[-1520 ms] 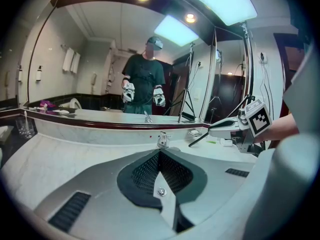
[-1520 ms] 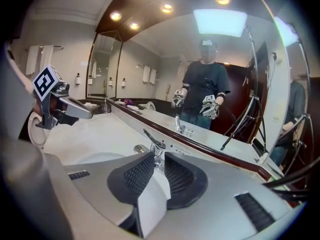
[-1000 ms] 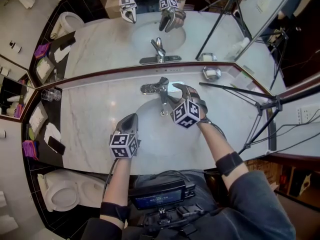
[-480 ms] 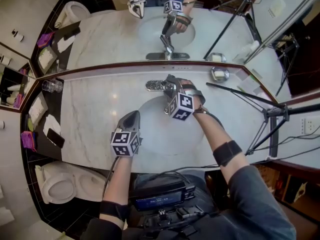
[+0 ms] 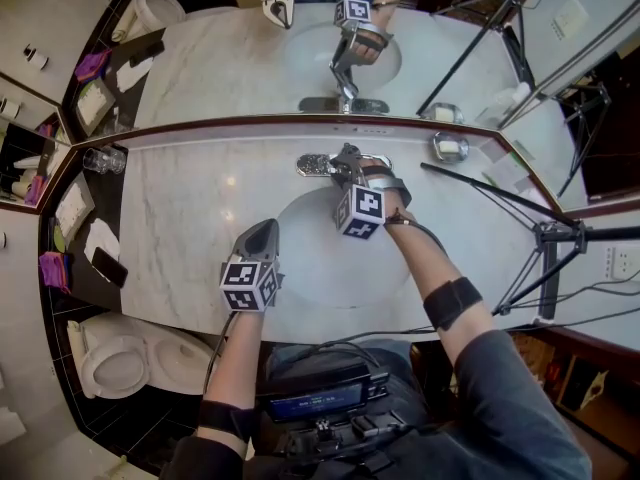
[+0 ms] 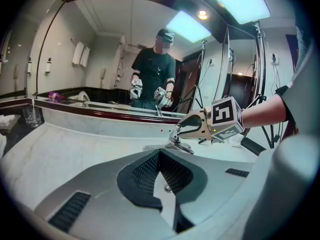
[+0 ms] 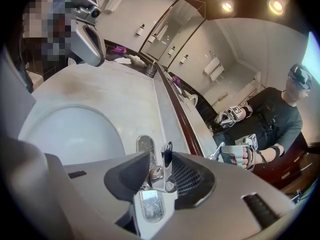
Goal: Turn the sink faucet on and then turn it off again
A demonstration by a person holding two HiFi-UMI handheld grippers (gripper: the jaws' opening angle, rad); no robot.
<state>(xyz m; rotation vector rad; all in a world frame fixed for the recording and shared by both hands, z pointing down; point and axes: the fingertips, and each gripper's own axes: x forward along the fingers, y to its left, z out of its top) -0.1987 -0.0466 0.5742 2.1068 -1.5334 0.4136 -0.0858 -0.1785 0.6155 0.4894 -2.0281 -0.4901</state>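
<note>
In the head view, your right gripper (image 5: pixel 348 168) reaches over the back rim of the sink (image 5: pixel 300 230) onto the faucet (image 5: pixel 312 165). The faucet is fixed at the rear of the marble desk (image 5: pixel 180 228), just under the mirror. Your left gripper (image 5: pixel 261 236) hangs apart over the near left of the basin and carries nothing. The left gripper view shows its jaws closed together and empty, with the faucet straight ahead and the other gripper's jaws around its top. In the right gripper view, the jaws have just been closing, and the upright chrome lever (image 7: pixel 165 165) stands between them. Both pads look to be pressing on it, just above the base plate (image 7: pixel 146 146). No water shows at the spout in any view, so I judge the turning on is only starting. Expect the lever to be rigid, polished metal, slick against the pads and hinged to a body that will not move. It should swing on its pivot with little force. Hold it across its flat sides near the free end for leverage, and keep the grip firm enough that the chrome does not slide out. Follow the lever's own arc as you move it; do not pull straight.
</note>
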